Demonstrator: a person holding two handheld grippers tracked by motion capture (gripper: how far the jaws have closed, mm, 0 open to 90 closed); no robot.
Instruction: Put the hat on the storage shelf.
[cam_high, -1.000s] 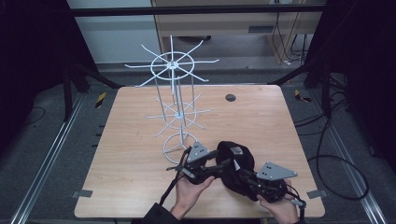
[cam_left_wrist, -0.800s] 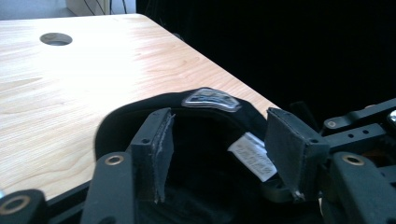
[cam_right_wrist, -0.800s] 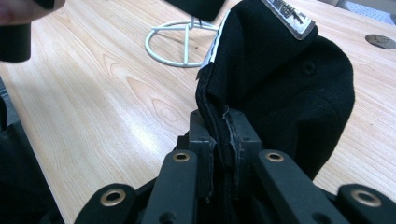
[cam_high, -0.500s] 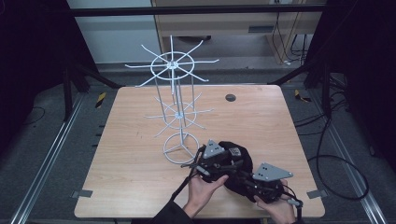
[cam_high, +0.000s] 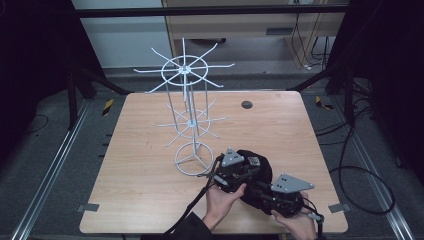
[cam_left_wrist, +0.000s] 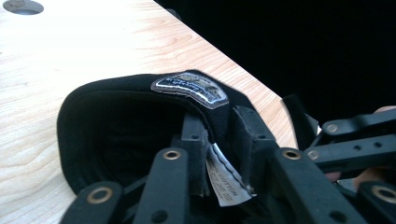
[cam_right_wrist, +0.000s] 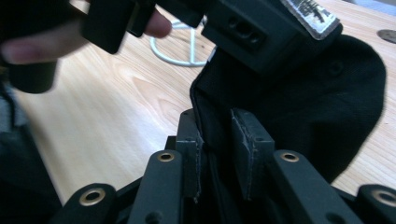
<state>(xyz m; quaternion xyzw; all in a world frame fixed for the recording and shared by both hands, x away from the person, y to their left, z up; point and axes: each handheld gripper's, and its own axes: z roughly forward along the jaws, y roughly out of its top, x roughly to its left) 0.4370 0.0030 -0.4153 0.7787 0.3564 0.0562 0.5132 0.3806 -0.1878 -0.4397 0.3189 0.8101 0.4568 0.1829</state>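
Black fabric of a cap (cam_high: 255, 172) lies at the near right part of the wooden table (cam_high: 140, 190), gripped from both sides. Nearest the person, the right gripper (cam_high: 272, 196), topped by its grey three-cornered plate, has the cap's rim between its pads (cam_right_wrist: 248, 140); its jaws have just been opening slightly, yet in the right gripper view the fabric edge still sits pinched between them. Just beyond, on the cap's side toward the stand, the left gripper (cam_high: 235, 172) has just been closing, and in the left gripper view its pads (cam_left_wrist: 196, 135) clamp the band beside the sewn white label (cam_left_wrist: 224, 182), below the woven patch (cam_left_wrist: 191, 86). Compared with the earlier high views, the left hand (cam_high: 222, 200) has shifted across from the stand's base onto the cap, so a one-sided hold has become a two-sided one.

Judgement: with both grippers on the rim, the cap can be lifted and spread open, probably for hanging.

Left of and beyond the cap stands the white wire stand (cam_high: 186, 120), its ring base close to the cap, its two tiers of radiating arms bare. Farthest from the cap, a dark round disc (cam_high: 246, 104) lies on the table's far part.
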